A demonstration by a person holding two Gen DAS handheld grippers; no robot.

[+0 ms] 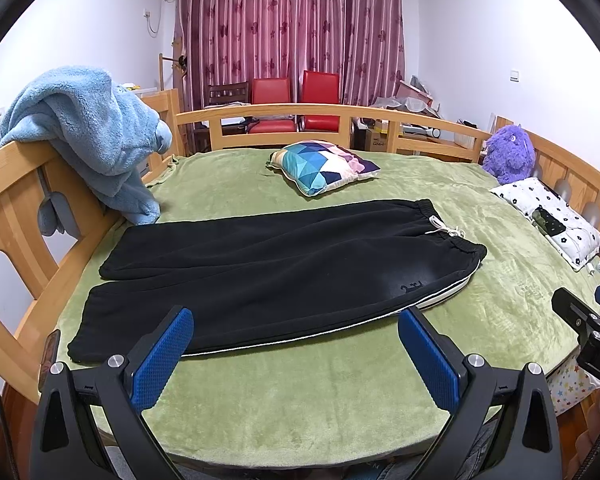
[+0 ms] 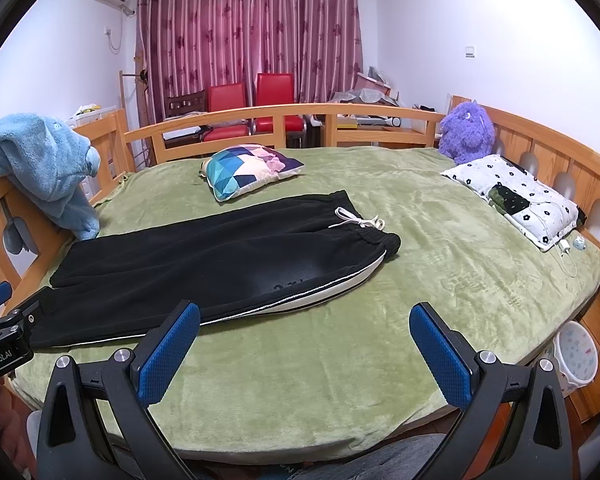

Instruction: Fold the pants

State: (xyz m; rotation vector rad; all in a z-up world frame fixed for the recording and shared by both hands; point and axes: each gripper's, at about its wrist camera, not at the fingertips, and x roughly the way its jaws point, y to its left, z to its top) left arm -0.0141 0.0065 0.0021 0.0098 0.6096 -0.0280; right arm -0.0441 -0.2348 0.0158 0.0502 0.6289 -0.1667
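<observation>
Two claws, left gripper (image 1: pixel 296 344) and right gripper (image 2: pixel 305 342), gape wide, holding nothing. Pants (image 1: pixel 284 264) lie flat just ahead: soft, limp fleece, likely light. Judged best pinched at waistband (image 1: pixel 456 228) and cuffs.

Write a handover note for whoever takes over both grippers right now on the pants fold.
Left gripper: open, empty, above the near edge of the green blanket.
Right gripper: open, empty, also near that edge.
Black pants: flat across the bed, legs side by side, waistband and white drawstring to the right, cuffs to the left.
Done: pants spread out.
Left: every fold; nothing gripped yet.
</observation>
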